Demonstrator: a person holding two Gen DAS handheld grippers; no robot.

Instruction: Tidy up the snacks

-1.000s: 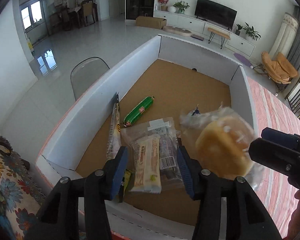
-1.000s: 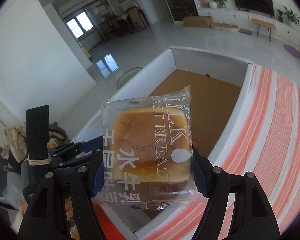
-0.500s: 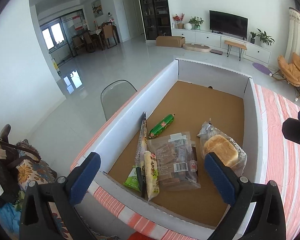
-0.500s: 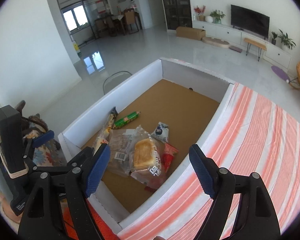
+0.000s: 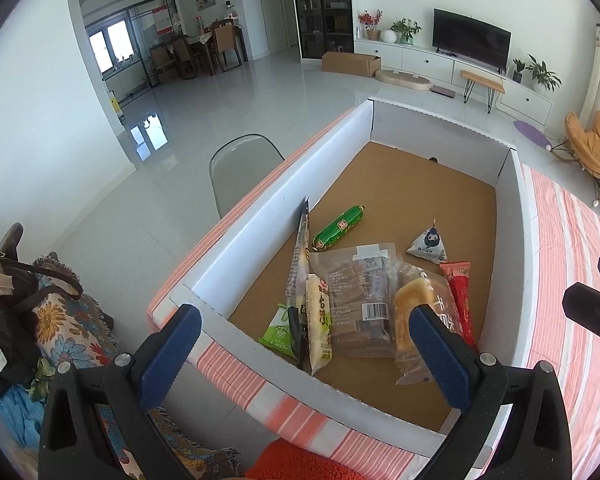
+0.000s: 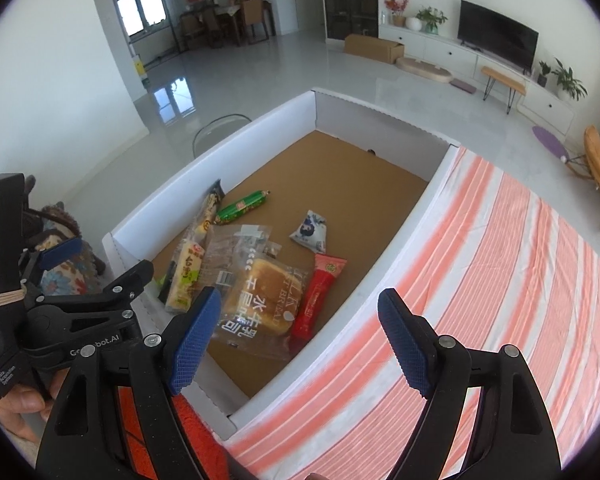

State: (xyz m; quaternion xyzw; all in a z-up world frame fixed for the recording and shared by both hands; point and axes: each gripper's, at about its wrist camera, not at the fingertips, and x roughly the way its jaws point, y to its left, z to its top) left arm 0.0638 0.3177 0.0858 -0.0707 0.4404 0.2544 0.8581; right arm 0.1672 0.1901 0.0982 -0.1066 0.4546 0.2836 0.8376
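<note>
The left black two-finger gripper with blue ridged pads (image 5: 304, 354) is hanging with its jaws spread wide and nothing between them. Its blue pads (image 5: 170, 354) are tilting outward like a V. The right black two-finger gripper with blue ridged pads (image 6: 300, 336) is also gaping wide and gripping nothing. In the right wrist view, the left gripper's black body is showing at the left edge, and the person's bare left hand (image 6: 18, 404) is wrapping around its handle from below.
</note>
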